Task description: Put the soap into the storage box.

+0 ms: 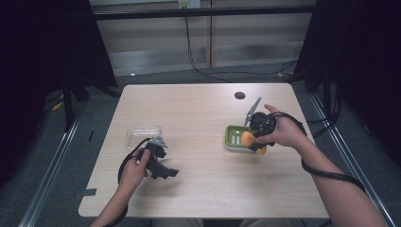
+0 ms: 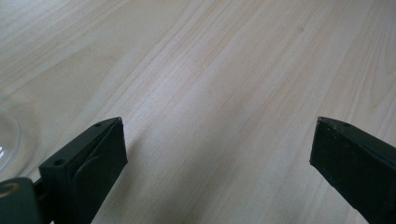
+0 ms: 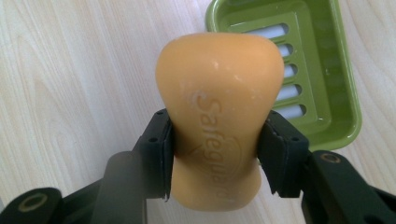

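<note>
Pale wooden tabletop (image 1: 198,113), dark surroundings. Right tongs (image 3: 215,154) pinch orange soap (image 3: 219,116) above green dish (image 3: 322,60) near right edge; left tongs (image 2: 217,154) spread, empty.

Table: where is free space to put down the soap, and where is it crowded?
The table is bare across its far half, behind the clear lid and green soap dish, and between the two grippers. It is crowded at the right gripper, where the orange soap hangs beside the dish.
</note>
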Motion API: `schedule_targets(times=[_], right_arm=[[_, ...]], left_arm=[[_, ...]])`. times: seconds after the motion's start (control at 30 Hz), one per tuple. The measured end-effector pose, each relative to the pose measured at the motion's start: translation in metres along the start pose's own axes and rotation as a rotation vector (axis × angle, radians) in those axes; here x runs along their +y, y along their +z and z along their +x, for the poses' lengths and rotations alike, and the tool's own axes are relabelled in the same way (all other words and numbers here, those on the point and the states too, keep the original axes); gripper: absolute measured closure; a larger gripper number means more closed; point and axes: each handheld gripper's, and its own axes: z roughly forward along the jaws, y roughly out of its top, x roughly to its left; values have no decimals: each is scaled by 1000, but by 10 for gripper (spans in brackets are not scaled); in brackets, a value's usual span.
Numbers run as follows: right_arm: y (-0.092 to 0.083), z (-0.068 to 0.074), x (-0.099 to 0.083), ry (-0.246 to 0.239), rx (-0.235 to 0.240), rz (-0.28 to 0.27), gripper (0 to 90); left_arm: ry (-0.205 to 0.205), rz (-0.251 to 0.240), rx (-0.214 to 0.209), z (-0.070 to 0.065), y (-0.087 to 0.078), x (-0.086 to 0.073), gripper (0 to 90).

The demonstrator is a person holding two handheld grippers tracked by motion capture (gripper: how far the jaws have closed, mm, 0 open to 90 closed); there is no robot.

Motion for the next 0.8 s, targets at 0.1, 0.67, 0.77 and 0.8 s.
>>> schedule_targets(times=[0.1, 0.67, 0.77, 0.8], right_arm=[[0, -1, 1, -1, -4, -1, 505], [-5, -11, 4, 17, -24, -4, 505], [-5, -13, 4, 25, -26, -8, 505], [-4, -14, 4, 24, -29, -8, 505]], left_arm=[[1, 3, 3, 0, 0, 0, 35], [6, 11, 3, 0, -1, 0, 35], [4, 6, 4, 0, 0, 0, 35], [4, 6, 3, 0, 0, 0, 35]])
